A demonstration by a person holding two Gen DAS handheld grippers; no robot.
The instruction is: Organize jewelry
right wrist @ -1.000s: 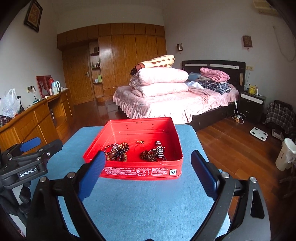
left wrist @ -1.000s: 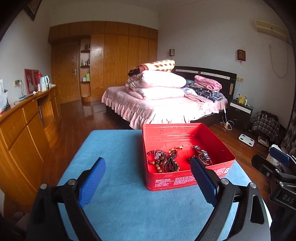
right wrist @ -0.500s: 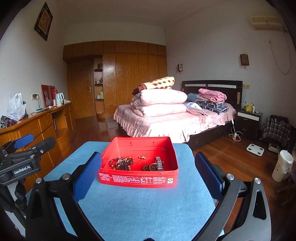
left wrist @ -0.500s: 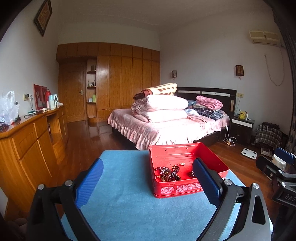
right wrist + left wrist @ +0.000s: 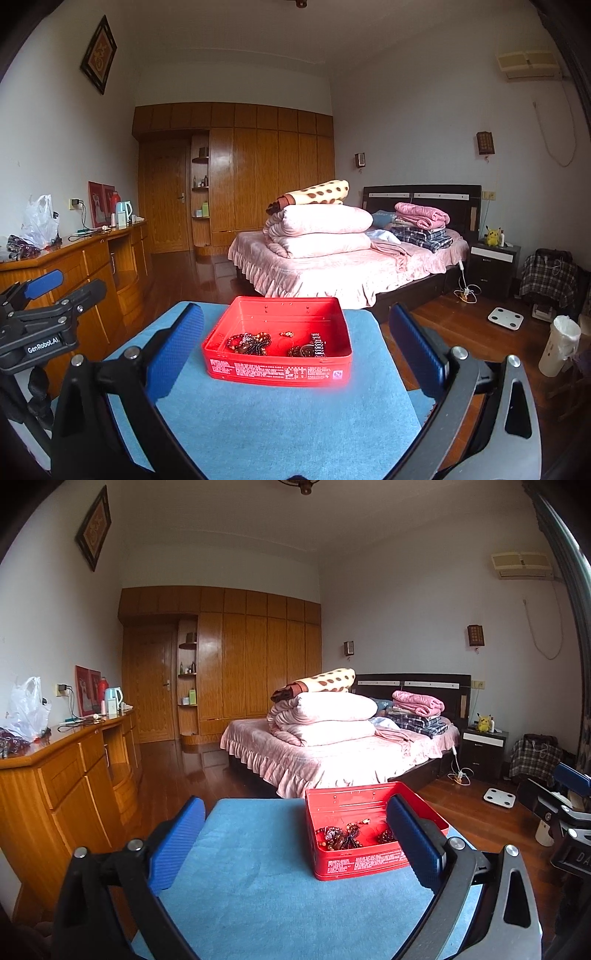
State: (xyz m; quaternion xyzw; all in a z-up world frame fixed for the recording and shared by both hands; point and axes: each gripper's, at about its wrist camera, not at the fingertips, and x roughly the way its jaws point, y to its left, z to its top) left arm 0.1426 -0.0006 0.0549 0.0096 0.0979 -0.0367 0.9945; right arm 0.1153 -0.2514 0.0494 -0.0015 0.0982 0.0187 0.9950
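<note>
With all the jewelry (image 5: 275, 343) already heaped in the red tin (image 5: 277, 373) on the blue surface (image 5: 280, 424), likely finished or barely begun: left tongs (image 5: 295, 843) and right tongs (image 5: 295, 350) spread wide, pinching nothing

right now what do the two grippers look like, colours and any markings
Both are the same build: black plastic frames with two curved arms, silver round bolt heads at the pivots, and textured blue pads on the fingers. The left gripper and right gripper match in this. Seen from the right wrist view, the left one's side carries white "GenRobot.AI" lettering. No cables or sleeves show.
</note>
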